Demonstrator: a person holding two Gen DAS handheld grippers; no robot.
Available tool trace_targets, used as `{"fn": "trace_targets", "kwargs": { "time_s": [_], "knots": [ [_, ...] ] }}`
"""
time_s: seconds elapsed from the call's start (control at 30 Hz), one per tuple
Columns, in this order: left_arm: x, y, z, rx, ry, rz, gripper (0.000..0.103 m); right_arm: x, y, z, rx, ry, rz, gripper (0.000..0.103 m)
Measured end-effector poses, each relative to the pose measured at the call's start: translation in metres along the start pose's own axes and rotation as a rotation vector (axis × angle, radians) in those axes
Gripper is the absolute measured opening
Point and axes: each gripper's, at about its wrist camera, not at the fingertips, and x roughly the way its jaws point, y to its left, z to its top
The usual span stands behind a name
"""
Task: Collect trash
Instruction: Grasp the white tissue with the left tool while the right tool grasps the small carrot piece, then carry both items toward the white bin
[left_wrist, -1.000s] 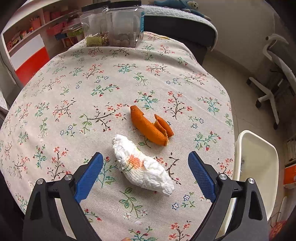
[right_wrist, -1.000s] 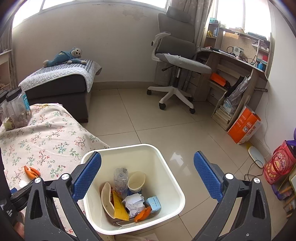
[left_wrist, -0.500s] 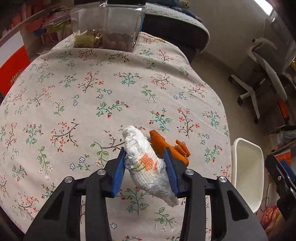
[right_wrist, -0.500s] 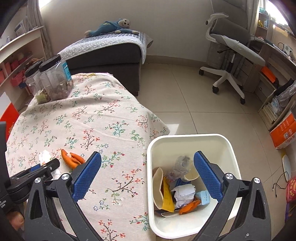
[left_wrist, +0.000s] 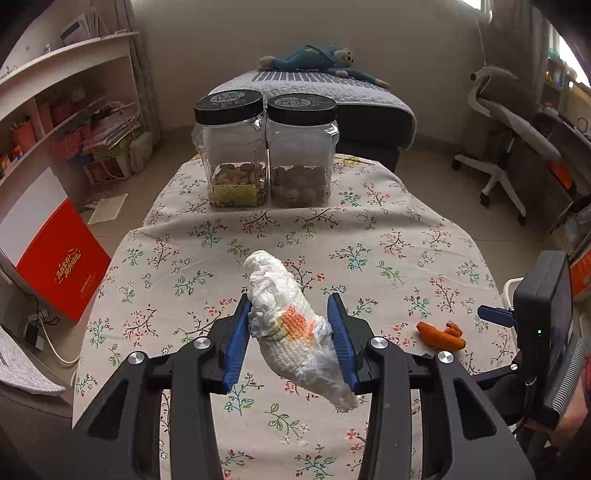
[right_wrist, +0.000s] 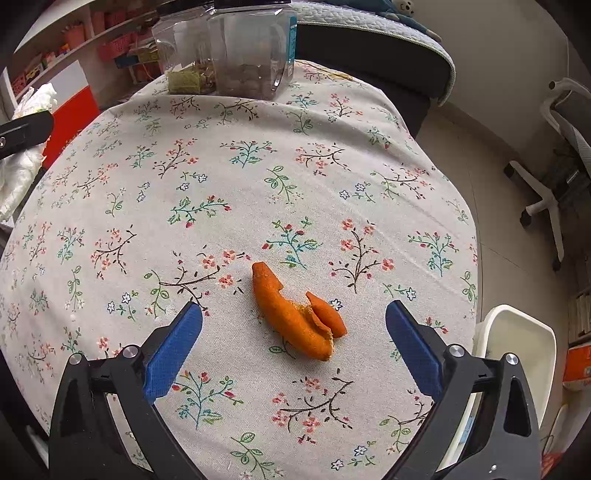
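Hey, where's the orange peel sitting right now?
The orange peel lies on the floral tablecloth, centred between the open right gripper's fingers, near the table edge beside the white bin.

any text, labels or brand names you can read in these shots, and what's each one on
None can be read.
Red box: gold characters, too blurred.
Left jar lid: embossed marks, illegible.
Right jar lid: embossed marks, illegible.
Blue jar label: seen edge-on, unreadable.
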Motion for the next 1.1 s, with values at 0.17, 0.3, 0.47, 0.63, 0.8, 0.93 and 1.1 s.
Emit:
{"fn": "trace_targets", "kwargs": {
  "time_s": [0.17, 0.3, 0.47, 0.63, 0.8, 0.93, 1.1],
  "knots": [
    [0.003, 0.006, -0.004, 0.035, -0.011, -0.009, 0.042, 0.018, -0.002, 0.005, 0.066, 0.062, 0.068, 0.061],
    [-0.001, 0.016, 0.003, 0.022, -0.034, 0.002, 0.042, 0.013, -0.001, 0.013, 0.127, 0.062, 0.128, 0.012],
    [-0.008, 0.033, 0.012, -0.033, -0.068, 0.008, 0.042, -0.024, 0.006, 0.037, 0.173, -0.068, 0.186, 0.01],
    [-0.02, 0.043, 0.024, -0.091, -0.115, 0.004, 0.042, -0.074, 0.013, 0.06, 0.163, -0.24, 0.229, 0.009],
    [-0.037, 0.043, 0.034, -0.128, -0.2, 0.037, 0.042, -0.112, 0.018, 0.065, 0.153, -0.385, 0.23, 0.009],
    [-0.048, 0.034, 0.038, -0.11, -0.292, 0.103, 0.042, -0.127, 0.02, 0.066, 0.143, -0.484, 0.177, 0.009],
    [-0.053, 0.016, 0.038, -0.076, -0.371, 0.175, 0.042, -0.136, 0.013, 0.059, 0.146, -0.547, 0.11, 0.009]
  ]
}}
